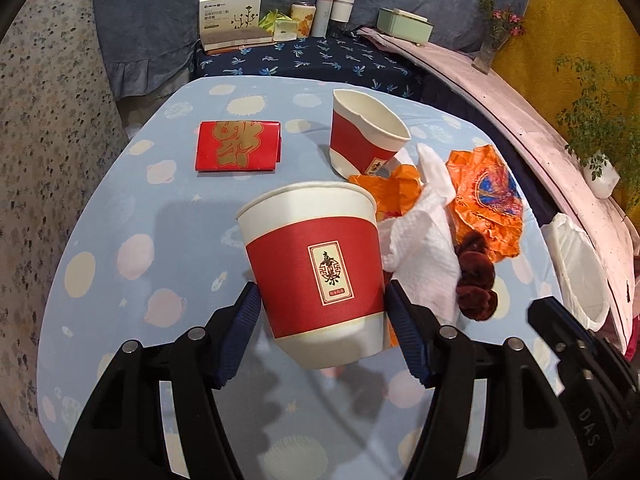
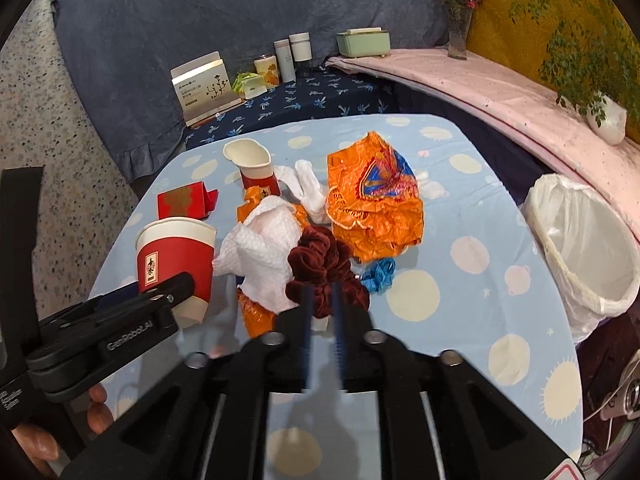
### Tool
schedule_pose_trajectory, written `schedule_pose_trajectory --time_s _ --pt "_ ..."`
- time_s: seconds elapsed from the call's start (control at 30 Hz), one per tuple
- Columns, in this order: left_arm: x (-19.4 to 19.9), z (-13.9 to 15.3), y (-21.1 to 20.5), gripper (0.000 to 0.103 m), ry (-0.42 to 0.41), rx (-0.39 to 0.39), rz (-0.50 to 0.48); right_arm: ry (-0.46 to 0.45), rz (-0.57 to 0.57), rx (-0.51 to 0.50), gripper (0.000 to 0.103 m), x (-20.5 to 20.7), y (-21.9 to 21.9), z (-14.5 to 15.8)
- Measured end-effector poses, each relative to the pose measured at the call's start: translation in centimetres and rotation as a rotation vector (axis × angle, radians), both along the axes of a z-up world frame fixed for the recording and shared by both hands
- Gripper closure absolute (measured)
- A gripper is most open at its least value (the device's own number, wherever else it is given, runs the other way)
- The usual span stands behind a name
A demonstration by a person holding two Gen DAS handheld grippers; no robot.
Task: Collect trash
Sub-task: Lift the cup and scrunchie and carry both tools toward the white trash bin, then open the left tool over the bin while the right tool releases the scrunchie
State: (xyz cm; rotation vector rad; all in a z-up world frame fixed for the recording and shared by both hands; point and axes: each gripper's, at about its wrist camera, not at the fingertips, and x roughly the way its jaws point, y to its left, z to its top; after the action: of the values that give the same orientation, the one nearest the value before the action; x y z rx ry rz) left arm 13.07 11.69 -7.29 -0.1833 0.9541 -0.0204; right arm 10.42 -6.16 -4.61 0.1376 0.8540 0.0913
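**Left wrist view: a paper cup gripped low and tilted, with the bin on the far side**

In the left wrist view the left claw (image 1: pixel 322 312) was clamped on the red-and-white paper cup (image 1: pixel 316 268), its blue pads pressing the lower wall on both sides. The cup was tilted and seemed to be clear of the counter (image 1: pixel 120 240). A thin paper wall could buckle under the squeeze, and a hold that low might let the cup tip out.

The right claw (image 2: pixel 322 308) stood nearly closed at the dark red scrunchie (image 2: pixel 324 268); whether the velvet was actually pinched could not be told. If it was not, it would stay behind among the white paper towel (image 2: pixel 264 256) and the orange wrapper (image 2: pixel 372 216).

The white-lined bin (image 2: pixel 592 248) stood off the counter's right edge, so the cup probably had to cross over the pile and near the other claw, where a snag or a collision seemed possible. A second, dented cup (image 1: pixel 368 136) and a red packet (image 1: pixel 238 146) lay farther back.
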Motion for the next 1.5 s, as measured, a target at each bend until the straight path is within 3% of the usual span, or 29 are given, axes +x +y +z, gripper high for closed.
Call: schedule_pose_trajectory --time_s 0.03,0.1,0.37,0.47,0.53,0.87,1.1,1.5 --pt "-0.4 0.1 -0.1 0.042 -0.002 0.001 0.000 0.005 -0.001 0.011 0.066 0.0 -0.1 -0.1" --pt "-0.9 0.4 0.0 0.042 -0.003 -0.001 0.000 0.010 0.006 0.027 0.061 0.1 0.0 -0.4" --pt "-2.0 0.9 0.4 0.042 -0.005 -0.002 -0.005 0.050 0.029 0.040 0.059 2.6 1.1 -2.7" --pt "-2.0 0.9 0.4 0.042 -0.002 0.001 -0.010 0.073 0.024 0.051 0.066 3.6 1.1 -3.8" --pt "-2.1 1.0 0.3 0.042 -0.002 0.003 -0.015 0.088 0.024 0.054 0.083 4.0 1.1 -4.3" --pt "-2.9 3.0 -2.6 0.042 -0.042 0.003 -0.075 -0.006 -0.009 0.081 0.091 1.6 -1.5 -0.9" --pt "-3.4 5.1 -7.3 0.042 -0.078 -0.008 -0.172 -0.090 -0.099 0.102 0.093 -1.0 -6.5 2.3" --pt "-2.4 7.3 -20.6 0.041 -0.140 0.007 -0.409 -0.158 -0.308 0.096 0.096 -3.2 -18.2 4.3"
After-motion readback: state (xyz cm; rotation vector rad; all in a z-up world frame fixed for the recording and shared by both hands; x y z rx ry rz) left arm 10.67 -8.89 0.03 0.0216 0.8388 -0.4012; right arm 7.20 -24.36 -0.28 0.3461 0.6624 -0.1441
